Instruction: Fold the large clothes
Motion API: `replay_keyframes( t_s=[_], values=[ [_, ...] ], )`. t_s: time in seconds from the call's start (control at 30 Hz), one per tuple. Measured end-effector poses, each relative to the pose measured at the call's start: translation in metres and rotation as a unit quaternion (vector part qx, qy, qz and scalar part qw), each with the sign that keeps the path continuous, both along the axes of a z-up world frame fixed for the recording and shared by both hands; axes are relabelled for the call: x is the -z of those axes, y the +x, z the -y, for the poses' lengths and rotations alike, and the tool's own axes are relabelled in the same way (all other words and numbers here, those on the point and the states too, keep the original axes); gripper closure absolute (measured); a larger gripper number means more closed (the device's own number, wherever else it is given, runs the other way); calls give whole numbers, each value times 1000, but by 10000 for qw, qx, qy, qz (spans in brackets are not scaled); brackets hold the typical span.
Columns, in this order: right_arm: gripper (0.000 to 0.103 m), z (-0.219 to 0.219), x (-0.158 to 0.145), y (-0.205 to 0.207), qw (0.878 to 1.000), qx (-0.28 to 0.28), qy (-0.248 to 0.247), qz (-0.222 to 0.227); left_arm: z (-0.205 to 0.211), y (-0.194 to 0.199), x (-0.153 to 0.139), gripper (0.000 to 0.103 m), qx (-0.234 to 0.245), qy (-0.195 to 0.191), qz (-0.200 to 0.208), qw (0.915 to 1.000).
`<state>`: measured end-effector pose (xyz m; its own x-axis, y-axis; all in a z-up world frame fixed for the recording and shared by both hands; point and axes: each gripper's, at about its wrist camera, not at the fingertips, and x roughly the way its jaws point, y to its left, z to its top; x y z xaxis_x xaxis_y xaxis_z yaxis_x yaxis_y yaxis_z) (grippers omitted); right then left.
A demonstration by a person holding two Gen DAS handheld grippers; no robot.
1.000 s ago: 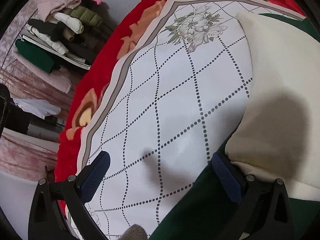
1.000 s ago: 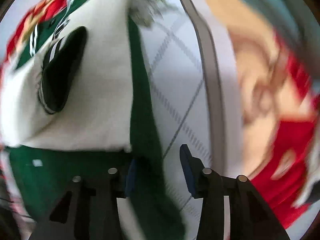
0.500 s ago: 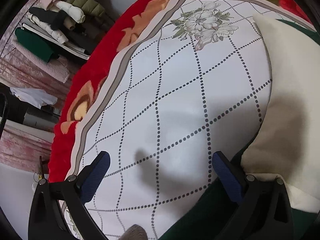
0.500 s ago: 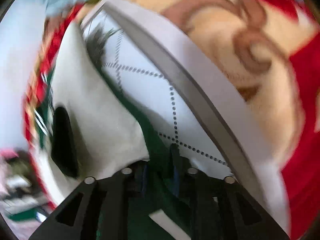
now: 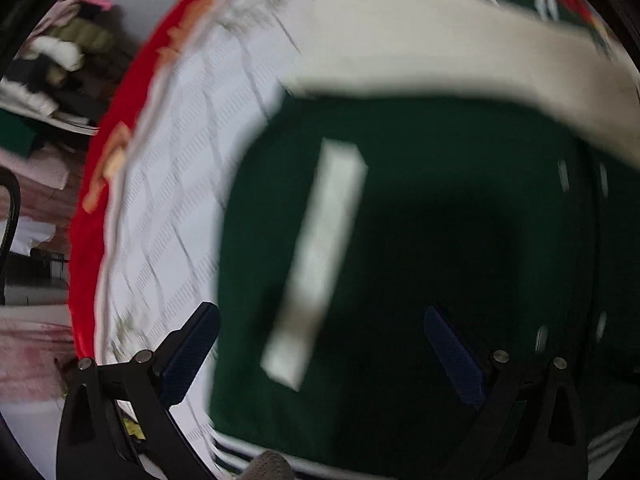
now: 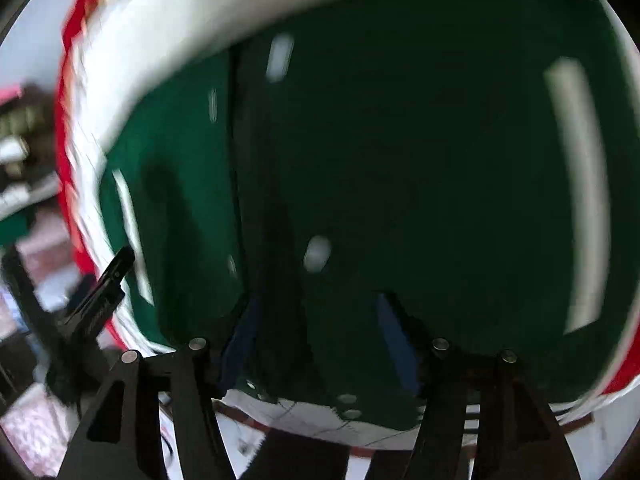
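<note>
Green jacket (image 5: 440, 216) with cream sleeves is spread flat right under both grippers, pretty much filling both wrist views, though everything's smeared with blur. Left gripper (image 5: 320, 344) has its jaws wide apart, hanging over the green body with nothing pinched; a pale rectangular label (image 5: 320, 256) sits just ahead of it, a bit toward its left finger. A cream sleeve (image 5: 440, 52) crosses farther ahead. Right gripper (image 6: 316, 340) has just been opening its jaws, which now stand apart with a dark fold of green fabric between them, not squeezed as far as I can see. White patterned sheet (image 5: 176, 200) and red blanket (image 5: 92, 216) lie off to the left gripper's left.
</note>
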<state>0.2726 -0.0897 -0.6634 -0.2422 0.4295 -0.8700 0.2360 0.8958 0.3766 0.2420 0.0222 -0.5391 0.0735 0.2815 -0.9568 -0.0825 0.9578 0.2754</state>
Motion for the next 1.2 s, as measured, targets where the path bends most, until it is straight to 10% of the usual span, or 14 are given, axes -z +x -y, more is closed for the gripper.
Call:
replay_keyframes(
  t_s=[0.1,0.2,0.27,0.43,0.57,0.73,0.9,0.97,1.03,1.2],
  values=[
    [39,-42,25,-19,9969,-422,-662,103,8,-21,28,0,60,37,-304,9995],
    [72,-47,21,-26,9928,-9,-1156,314,3,-25,35,0,-56,-147,-286,9995],
    [91,-39,18,-29,9950,562,-804,185,1,-22,36,0,-34,-238,-296,9993],
    [92,-64,18,-28,9981,352,505,-64,-2,-17,37,0,-35,-373,-300,9988],
    [91,-59,26,-9,9972,390,492,-414,-8,-14,30,0,-140,-449,-328,9984],
    [42,-59,1,15,9859,914,1389,208,-17,-11,16,0,-329,-350,-80,9988],
    [42,-110,35,9,9862,702,1494,-144,-21,-10,18,0,-414,-267,-100,9987],
    [50,-115,48,3,9897,695,1236,-175,-21,-9,17,0,-404,-229,-93,9989],
    [86,-119,45,3,9922,719,1007,-123,-22,-11,16,0,-386,-209,-63,9990],
    [97,-125,20,8,9936,676,836,332,-25,-11,11,0,-399,-223,-67,9989]
  ],
)
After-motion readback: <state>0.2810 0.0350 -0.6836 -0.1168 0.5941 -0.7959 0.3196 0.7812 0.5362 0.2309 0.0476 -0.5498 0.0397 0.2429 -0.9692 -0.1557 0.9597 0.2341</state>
